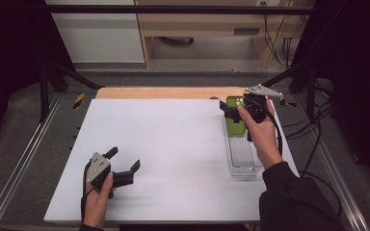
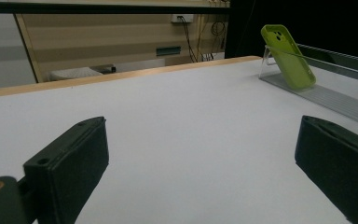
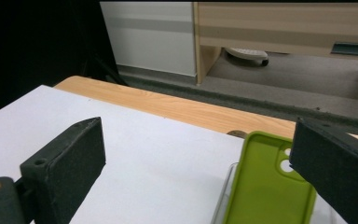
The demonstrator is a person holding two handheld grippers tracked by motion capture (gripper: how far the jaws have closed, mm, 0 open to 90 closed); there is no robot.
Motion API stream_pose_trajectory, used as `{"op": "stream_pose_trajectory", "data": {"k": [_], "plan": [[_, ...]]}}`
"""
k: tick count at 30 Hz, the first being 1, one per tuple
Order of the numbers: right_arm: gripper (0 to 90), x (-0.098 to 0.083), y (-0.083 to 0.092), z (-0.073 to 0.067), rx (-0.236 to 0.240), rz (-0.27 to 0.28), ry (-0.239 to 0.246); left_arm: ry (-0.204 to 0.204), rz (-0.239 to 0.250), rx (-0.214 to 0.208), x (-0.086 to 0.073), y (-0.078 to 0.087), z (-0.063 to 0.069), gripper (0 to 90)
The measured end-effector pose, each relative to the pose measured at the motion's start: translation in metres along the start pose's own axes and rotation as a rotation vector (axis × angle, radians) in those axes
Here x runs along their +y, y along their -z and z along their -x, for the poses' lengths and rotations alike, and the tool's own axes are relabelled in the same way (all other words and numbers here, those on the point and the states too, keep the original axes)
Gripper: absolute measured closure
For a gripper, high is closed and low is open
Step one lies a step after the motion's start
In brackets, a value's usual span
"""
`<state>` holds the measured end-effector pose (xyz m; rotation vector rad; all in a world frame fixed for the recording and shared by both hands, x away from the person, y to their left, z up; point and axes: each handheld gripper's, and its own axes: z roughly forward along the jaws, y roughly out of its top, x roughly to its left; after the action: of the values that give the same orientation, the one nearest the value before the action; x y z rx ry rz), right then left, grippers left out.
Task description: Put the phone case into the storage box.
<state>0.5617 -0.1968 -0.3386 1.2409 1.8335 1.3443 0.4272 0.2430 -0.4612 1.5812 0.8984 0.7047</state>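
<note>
One lime-green phone case (image 1: 234, 115) is the thing in hand, a soft-looking shell with rounded corners and a matte surface, its upper corner pierced by a cluster of round camera holes that show pale against the green. It stands tilted, leaning back against the raised end of a clear ribbed plastic stand (image 1: 243, 156) that lies along the right part of the white table (image 1: 173, 144). The right gripper (image 1: 238, 109) hangs just above and in front of the case's top, held in a hand (image 1: 262, 134) whose dark sleeve comes in from below; its two black jaws are spread wide, and in the right gripper view the case (image 3: 268, 186) rises between them, closer to the right-hand jaw, whose edge overlaps the camera holes, though I cannot tell whether that jaw touches it. Nothing is pinched there. The left gripper (image 1: 124, 160) rests low over bare table well apart from the case, its jaws likewise spread with only white surface between them. From the left gripper view the case (image 2: 289, 58) sits far ahead and to the right of the claw, seen side-on, leaning on the stand's (image 2: 326, 95) clear upright lip, with the table's wooden edge (image 2: 121, 77) running behind.
</note>
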Motion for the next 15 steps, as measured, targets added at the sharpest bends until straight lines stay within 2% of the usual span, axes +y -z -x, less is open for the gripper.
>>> {"op": "stream_pose_trajectory", "data": {"k": [11, 15], "plan": [[4.0, -0.001, 0.007, -0.019, 0.048, 0.043, -0.005, 0.022, 0.031, 0.001, 0.004, 0.009, -0.004, 2.0], [4.1, -0.004, 0.01, -0.022, 0.06, 0.054, -0.002, 0.024, 0.026, 0.008, 0.004, 0.015, -0.008, 2.0]]}}
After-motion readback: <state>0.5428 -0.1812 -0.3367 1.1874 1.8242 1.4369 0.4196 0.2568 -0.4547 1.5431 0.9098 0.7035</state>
